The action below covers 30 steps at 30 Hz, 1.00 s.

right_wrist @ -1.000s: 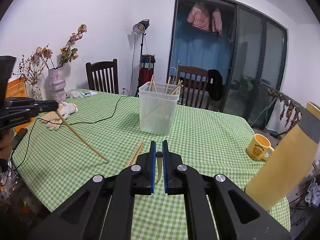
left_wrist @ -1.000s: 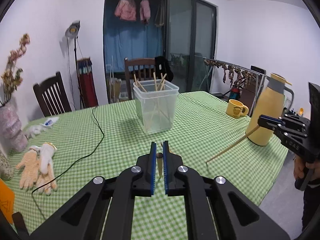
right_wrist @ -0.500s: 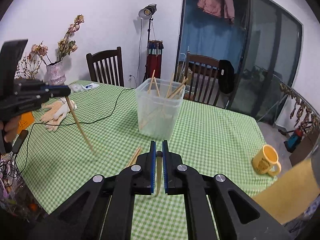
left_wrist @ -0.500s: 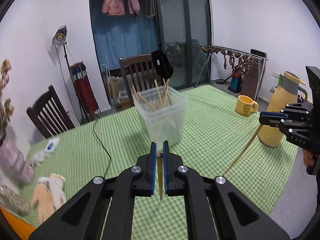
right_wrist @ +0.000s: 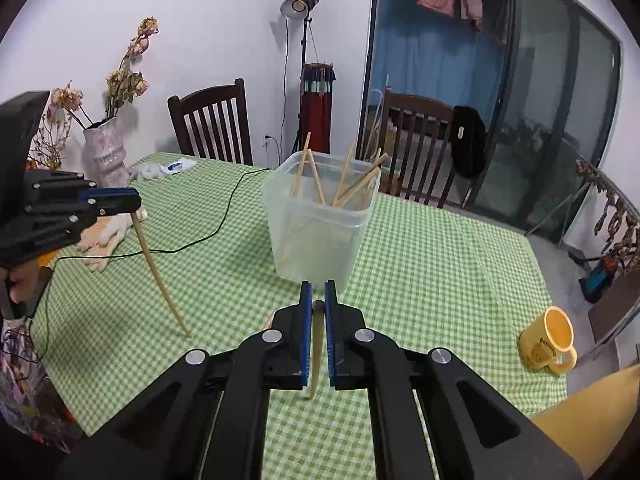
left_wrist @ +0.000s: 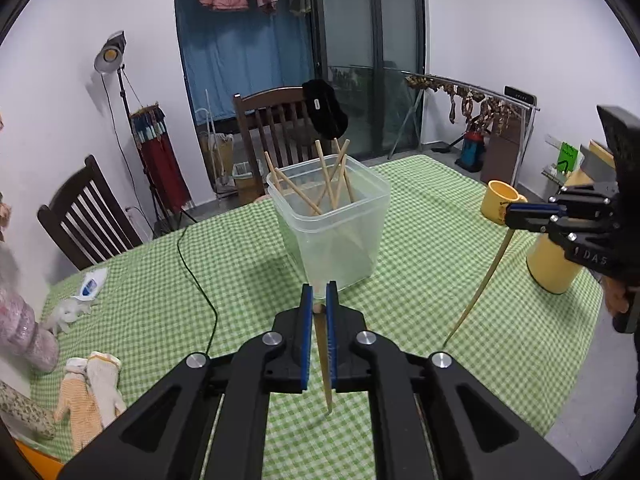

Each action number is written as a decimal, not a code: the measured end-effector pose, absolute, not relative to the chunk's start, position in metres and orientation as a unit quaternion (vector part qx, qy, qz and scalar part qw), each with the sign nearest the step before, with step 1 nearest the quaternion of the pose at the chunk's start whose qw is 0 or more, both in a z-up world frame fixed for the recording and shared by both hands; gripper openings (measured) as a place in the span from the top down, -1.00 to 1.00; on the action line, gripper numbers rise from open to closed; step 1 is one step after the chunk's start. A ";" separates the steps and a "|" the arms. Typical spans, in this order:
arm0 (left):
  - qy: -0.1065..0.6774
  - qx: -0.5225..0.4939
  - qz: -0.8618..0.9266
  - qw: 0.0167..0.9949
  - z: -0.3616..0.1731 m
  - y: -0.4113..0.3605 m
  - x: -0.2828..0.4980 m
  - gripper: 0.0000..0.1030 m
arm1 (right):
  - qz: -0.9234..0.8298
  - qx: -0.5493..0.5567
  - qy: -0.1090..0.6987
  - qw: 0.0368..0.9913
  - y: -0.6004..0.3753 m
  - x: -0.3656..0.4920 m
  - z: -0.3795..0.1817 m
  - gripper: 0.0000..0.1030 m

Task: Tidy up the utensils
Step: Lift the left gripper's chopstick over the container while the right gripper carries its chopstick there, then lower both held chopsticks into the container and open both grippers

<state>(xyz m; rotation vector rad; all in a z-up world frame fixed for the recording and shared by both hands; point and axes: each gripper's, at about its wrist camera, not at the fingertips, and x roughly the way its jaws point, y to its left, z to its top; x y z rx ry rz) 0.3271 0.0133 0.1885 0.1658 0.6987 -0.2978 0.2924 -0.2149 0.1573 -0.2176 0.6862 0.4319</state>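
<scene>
The left gripper (left_wrist: pixel 317 300) is clamped on one wooden chopstick (left_wrist: pixel 325 364), which hangs down between the blue pads, its thick end level with the fingertips and its thin tip pointing to the green checked tablecloth (left_wrist: pixel 420 280) below, not touching it as far as one can see. The right gripper (right_wrist: pixel 316 300) is also clamped on its own chopstick (right_wrist: pixel 316 356), which hangs down from the pads in the same way. In each wrist view the other gripper shows at the side of the picture with its chopstick slanting down toward the cloth. The clear plastic container (left_wrist: pixel 334 232) stands near the middle of the table, just beyond the fingertips of both grippers, and several chopsticks (left_wrist: pixel 332 184) already lean inside it, with their ends above the rim. On the cloth just left of the right gripper, the end of one more chopstick (right_wrist: pixel 267 323) shows, mostly hidden by the gripper body. A yellow mug (right_wrist: pixel 548 346) stands near the right edge of the table, and a yellow thermos (left_wrist: pixel 554 264) is next to it. A pair of work gloves (left_wrist: pixel 90 392) lies near the left edge, a pink vase (right_wrist: pixel 104 156) with dried flowers stands beyond them, and a black cable (left_wrist: pixel 200 280) runs across the cloth.
</scene>
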 end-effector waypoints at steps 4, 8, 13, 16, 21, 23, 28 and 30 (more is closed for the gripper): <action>0.346 0.080 -0.151 0.923 0.197 0.014 0.339 0.93 | 0.213 -0.110 0.342 0.909 -0.212 0.304 0.161 0.88; 0.306 0.090 -0.149 0.936 0.233 0.009 0.349 0.93 | 0.209 -0.115 0.328 0.914 -0.207 0.318 0.180 0.88; 0.272 0.083 -0.166 0.944 0.291 -0.003 0.372 0.93 | 0.211 -0.124 0.288 0.926 -0.196 0.340 0.238 0.88; 0.246 0.086 -0.167 0.951 0.328 -0.013 0.391 0.93 | 0.215 -0.120 0.258 0.934 -0.192 0.354 0.280 0.88; 0.228 0.080 -0.165 0.956 0.370 -0.020 0.424 0.93 | 0.219 -0.108 0.226 0.943 -0.185 0.385 0.331 0.88; 0.224 0.066 -0.166 0.958 0.383 -0.020 0.440 0.93 | 0.219 -0.104 0.227 0.943 -0.182 0.400 0.339 0.88; 0.227 0.034 -0.171 0.958 0.397 -0.016 0.481 0.93 | 0.221 -0.085 0.247 0.940 -0.176 0.442 0.338 0.88; 0.233 0.031 -0.170 0.957 0.388 -0.017 0.499 0.93 | 0.222 -0.077 0.263 0.936 -0.174 0.463 0.326 0.88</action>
